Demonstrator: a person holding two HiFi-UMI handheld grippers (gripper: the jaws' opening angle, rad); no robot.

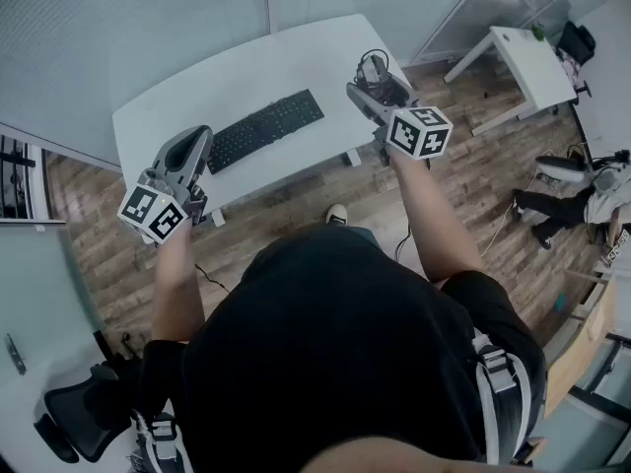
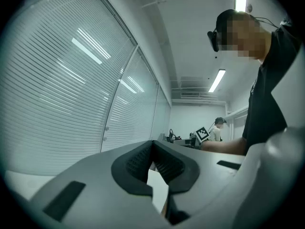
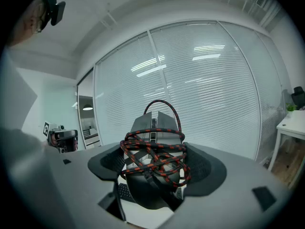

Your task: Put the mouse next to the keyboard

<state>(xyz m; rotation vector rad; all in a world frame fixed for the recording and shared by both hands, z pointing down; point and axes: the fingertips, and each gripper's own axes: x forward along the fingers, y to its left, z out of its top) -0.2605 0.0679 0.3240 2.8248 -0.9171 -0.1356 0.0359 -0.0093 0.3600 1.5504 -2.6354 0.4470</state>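
The right gripper [image 3: 153,149] was clamped wide on the grey mouse [image 3: 166,122], bundled in its red-and-black braided cable [image 3: 143,154], above the white table [image 1: 197,97] right of the black keyboard [image 1: 264,129], seemingly for placing. The left gripper [image 2: 153,163] was closed, empty.

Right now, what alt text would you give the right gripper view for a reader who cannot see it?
The right gripper holds a dark mouse between its wide-set jaws, with a red-and-black braided cable wound around it. Part of a keyboard on a white desk shows underneath, with closed blinds behind.
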